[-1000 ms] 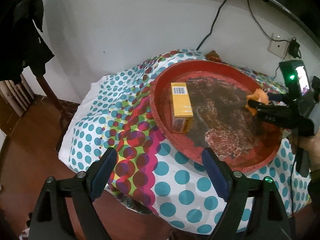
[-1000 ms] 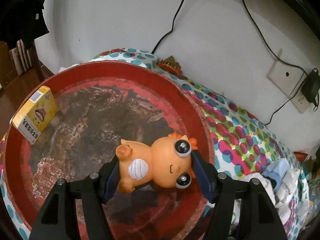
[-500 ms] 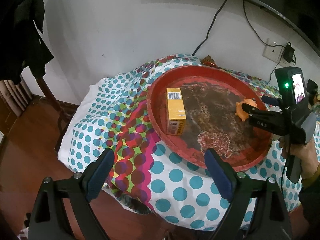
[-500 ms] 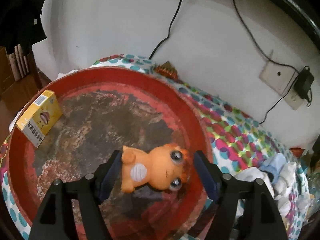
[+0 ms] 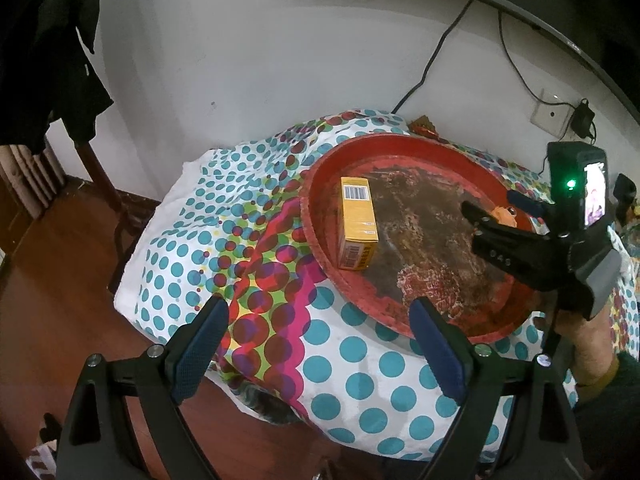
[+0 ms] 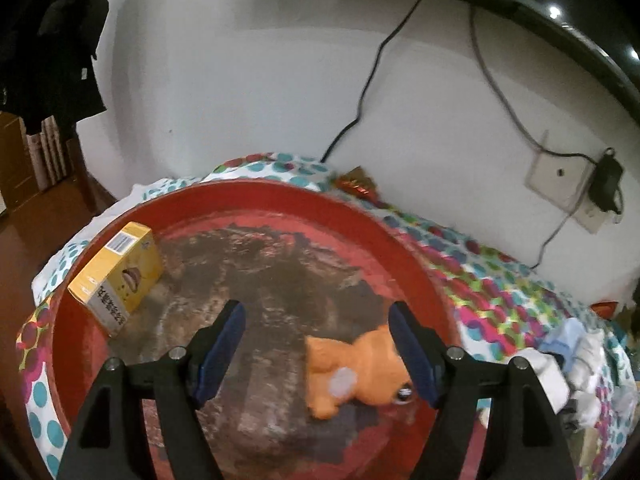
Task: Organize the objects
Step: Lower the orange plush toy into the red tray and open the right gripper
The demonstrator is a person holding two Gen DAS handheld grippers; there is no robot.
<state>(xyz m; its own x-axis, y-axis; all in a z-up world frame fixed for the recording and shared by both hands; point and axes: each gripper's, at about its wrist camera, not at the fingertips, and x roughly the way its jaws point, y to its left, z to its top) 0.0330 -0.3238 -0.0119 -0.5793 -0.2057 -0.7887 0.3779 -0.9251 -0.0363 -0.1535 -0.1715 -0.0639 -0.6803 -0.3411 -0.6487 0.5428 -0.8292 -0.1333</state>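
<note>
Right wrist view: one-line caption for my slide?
Open right gripper over the red tray, orange toy lying released.

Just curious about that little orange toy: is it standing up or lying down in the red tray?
Lying down. The orange toy rests on its side on the red tray floor, head by one of the right gripper's fingers.

The left gripper (image 5: 316,344) hangs with jaws wide apart over the dotted cloth (image 5: 360,376). The yellow box (image 5: 357,227) lies inside the red tray (image 5: 316,240). The right gripper (image 5: 494,210) extends over the tray's right side.
</note>
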